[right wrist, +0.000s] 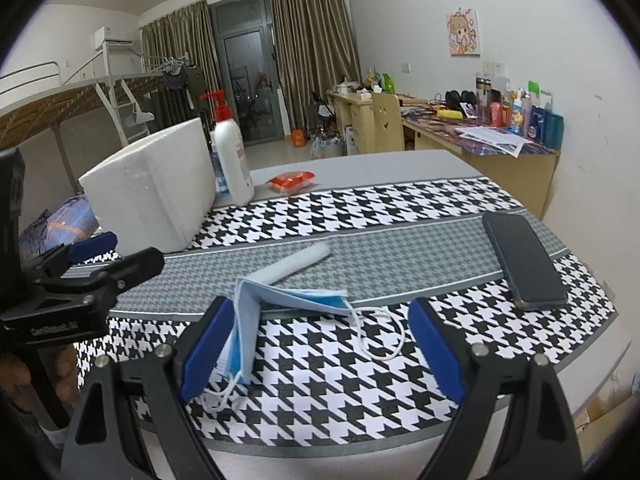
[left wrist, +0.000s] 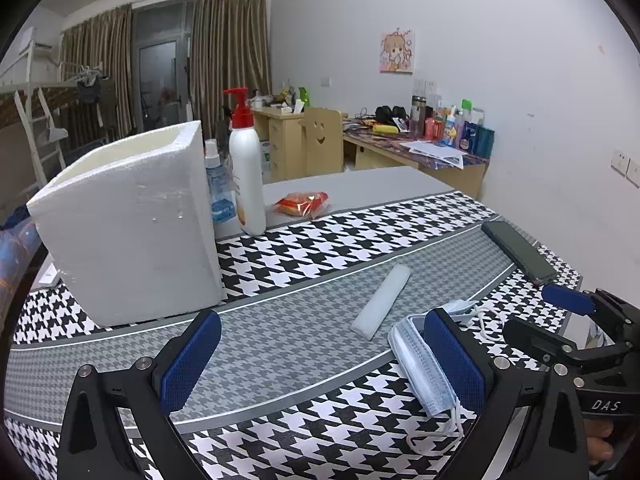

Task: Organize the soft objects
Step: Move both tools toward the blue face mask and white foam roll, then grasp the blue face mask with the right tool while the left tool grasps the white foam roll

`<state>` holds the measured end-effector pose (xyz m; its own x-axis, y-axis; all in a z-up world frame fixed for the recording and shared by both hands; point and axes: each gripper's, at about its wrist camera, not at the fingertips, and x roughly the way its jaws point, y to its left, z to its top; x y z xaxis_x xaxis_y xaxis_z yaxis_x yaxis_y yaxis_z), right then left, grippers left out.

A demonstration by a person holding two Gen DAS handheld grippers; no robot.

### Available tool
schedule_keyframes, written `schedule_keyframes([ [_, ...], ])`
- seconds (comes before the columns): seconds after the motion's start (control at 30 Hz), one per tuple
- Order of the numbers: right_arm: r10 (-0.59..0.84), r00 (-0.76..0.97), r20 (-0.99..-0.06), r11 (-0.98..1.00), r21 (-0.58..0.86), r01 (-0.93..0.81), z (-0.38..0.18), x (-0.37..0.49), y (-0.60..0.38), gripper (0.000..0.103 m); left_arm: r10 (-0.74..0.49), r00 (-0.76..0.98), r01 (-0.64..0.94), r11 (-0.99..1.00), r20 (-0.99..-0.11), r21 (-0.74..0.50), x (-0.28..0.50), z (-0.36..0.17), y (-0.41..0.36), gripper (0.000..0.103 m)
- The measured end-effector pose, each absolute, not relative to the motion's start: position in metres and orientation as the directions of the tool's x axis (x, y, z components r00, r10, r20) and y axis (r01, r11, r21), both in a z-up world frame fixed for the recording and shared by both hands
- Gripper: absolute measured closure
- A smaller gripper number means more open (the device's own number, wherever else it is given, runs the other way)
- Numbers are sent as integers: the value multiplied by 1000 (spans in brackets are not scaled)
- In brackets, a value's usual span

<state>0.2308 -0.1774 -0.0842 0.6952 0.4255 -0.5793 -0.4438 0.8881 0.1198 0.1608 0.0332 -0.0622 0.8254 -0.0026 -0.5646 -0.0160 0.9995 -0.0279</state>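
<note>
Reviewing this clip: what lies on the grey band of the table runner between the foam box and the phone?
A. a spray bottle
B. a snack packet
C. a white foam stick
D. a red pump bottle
C: the white foam stick lies flat on the grey band, just beyond the face mask, between the foam box and the phone.

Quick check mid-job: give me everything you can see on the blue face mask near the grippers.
The face mask is a light-blue pleated disposable one with white elastic ear loops, looking like thin non-woven fabric. It lies crumpled and folded over on the houndstooth table mat, one part flat, another standing up against the right gripper's left pad. One loop trails free across the mat. The white foam stick lies just behind it; contact is unclear. Both grippers are open, neither clamping it.
</note>
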Motion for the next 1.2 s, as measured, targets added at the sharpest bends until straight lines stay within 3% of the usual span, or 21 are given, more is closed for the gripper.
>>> schedule_keyframes([
  [0.93,363,609,-705,871,25,-490,-114,271,-144,12,-4,785,-54,996,-620,-74,188,-75,51,1],
  [1.2,344,574,-744,854,-7,-520,-122,282,-132,21,-2,769,-60,995,-640,-75,195,-79,53,1],
])
